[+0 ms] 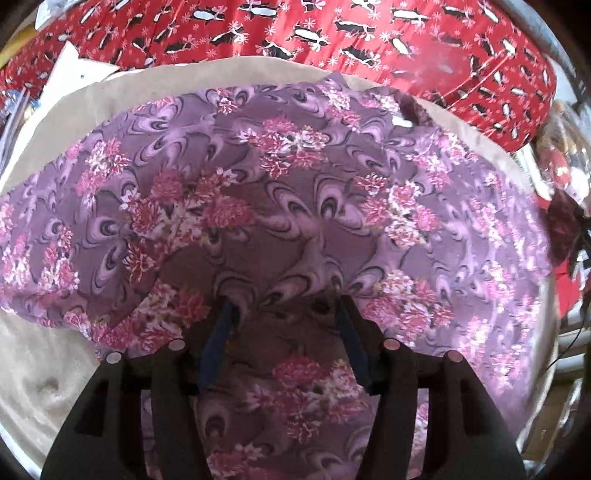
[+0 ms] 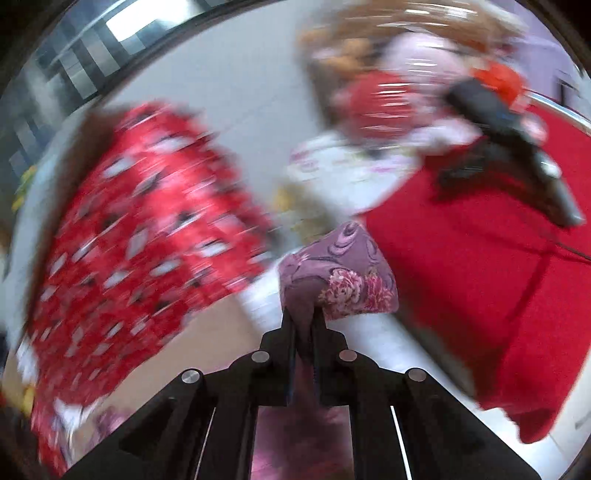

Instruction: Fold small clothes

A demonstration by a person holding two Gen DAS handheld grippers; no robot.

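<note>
The right gripper (image 2: 303,325) is pinching the purple floral garment (image 2: 340,273); the left gripper (image 1: 284,306), fingers half-open and empty, is hovering above it; it should carry the fold toward twelve o'clock, keeping edges aligned.

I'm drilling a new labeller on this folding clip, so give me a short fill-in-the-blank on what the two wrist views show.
1. The right gripper is shut on a bunch of the ____ flowered garment.
2. The left gripper has its jaws ____ above that garment.
3. Past the garment, at the top of the left wrist view, lies a patterned cloth whose ground colour is ____.

Missing words: purple; open; red
</note>
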